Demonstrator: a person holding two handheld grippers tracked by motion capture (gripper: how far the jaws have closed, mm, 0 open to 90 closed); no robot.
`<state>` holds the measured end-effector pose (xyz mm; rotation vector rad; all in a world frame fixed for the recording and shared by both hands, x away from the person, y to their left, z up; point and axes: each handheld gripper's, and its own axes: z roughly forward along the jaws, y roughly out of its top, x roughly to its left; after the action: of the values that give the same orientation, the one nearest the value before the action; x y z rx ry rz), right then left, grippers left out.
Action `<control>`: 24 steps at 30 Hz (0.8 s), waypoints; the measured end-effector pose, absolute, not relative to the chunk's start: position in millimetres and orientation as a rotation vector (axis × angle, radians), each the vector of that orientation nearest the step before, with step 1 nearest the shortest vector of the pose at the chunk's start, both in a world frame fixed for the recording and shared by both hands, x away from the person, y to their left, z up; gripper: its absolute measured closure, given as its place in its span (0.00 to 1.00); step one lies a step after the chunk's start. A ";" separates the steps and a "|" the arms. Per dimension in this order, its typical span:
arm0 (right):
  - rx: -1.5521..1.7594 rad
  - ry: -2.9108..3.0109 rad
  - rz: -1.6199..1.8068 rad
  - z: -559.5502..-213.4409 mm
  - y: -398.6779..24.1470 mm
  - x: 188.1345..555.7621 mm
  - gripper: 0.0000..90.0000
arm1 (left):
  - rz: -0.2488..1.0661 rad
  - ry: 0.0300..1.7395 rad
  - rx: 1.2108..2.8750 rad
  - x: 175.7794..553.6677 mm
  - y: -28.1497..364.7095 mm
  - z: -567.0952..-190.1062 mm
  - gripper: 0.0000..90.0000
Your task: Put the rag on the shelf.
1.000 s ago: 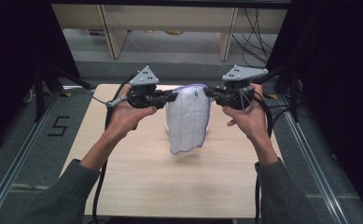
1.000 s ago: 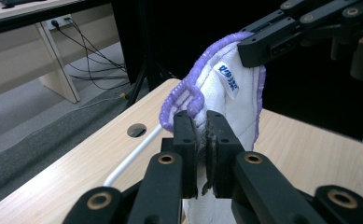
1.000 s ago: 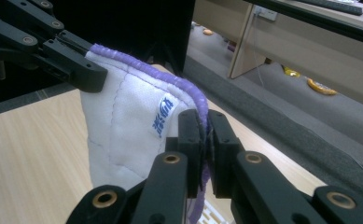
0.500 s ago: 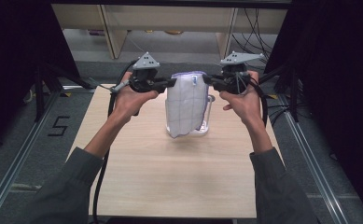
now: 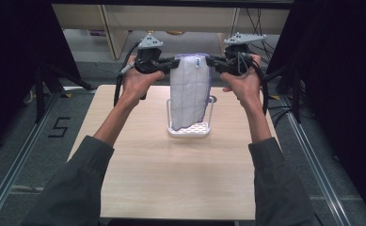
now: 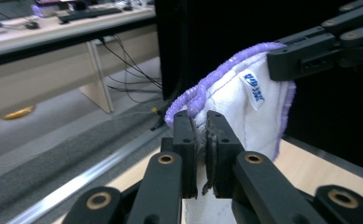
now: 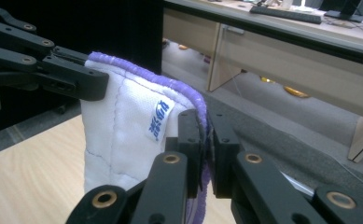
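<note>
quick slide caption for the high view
Both tongs, left and right, hold a white cloth above a small rack.

Light falls from above onto the pale wooden surface (image 5: 171,179), which reads evenly bright in the high view, while black curtains at both sides swallow detail. The white cloth (image 5: 189,92) is the brightest patch, close to washed out, and throws only a soft shadow on the surface beneath. The high view is slightly soft overall. In both gripper views the near black tongs are sharp and matte with small highlights on their brass pins; the background desks and floor blur away, and the desk lines bow.
</note>
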<state>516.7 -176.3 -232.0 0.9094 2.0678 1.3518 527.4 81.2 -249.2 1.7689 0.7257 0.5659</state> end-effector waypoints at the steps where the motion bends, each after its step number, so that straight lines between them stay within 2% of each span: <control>1: 0.907 2.065 1.343 -232.3 -174.8 522.1 0.95 | 0.568 0.744 1.761 531.9 81.1 -250.9 0.93; 11: 0.981 2.055 1.274 -257.9 -160.8 575.3 0.95 | 0.537 0.857 1.708 578.5 82.3 -287.2 0.92; 24: 1.082 2.127 1.155 -299.0 -152.4 604.0 0.95 | 0.499 0.923 1.756 594.5 80.0 -330.2 0.92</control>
<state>604.0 -152.4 -299.0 1.0820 2.1271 1.1548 594.5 80.0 -330.2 1.7562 0.9233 0.4995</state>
